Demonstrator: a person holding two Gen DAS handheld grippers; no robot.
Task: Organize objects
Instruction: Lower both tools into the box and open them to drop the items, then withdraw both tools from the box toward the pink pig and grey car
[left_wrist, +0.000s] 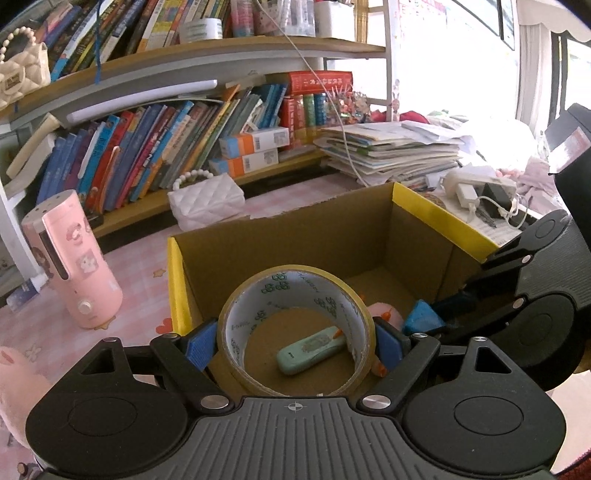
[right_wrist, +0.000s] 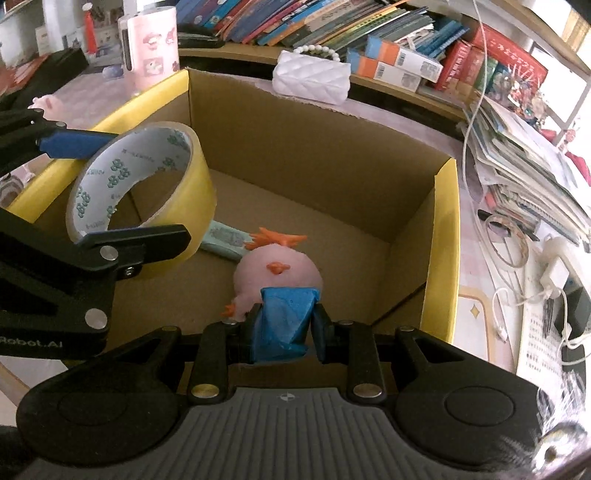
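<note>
My left tongs (left_wrist: 295, 345) pinch the yellow tape roll (left_wrist: 295, 328) above the open cardboard box (left_wrist: 288, 236); right tongs (right_wrist: 284, 325) pressed together. Next, I release it inside.

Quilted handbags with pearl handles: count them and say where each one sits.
2. A white handbag sits on the desk behind the cardboard box; a cream handbag sits on the upper shelf at far left. Others may be hidden.

A yellow tape roll (left_wrist: 295, 328) hangs tilted over the open box (left_wrist: 369, 229). A pink chick (right_wrist: 277, 273) and a mint case (left_wrist: 310, 349) lie inside.
</note>
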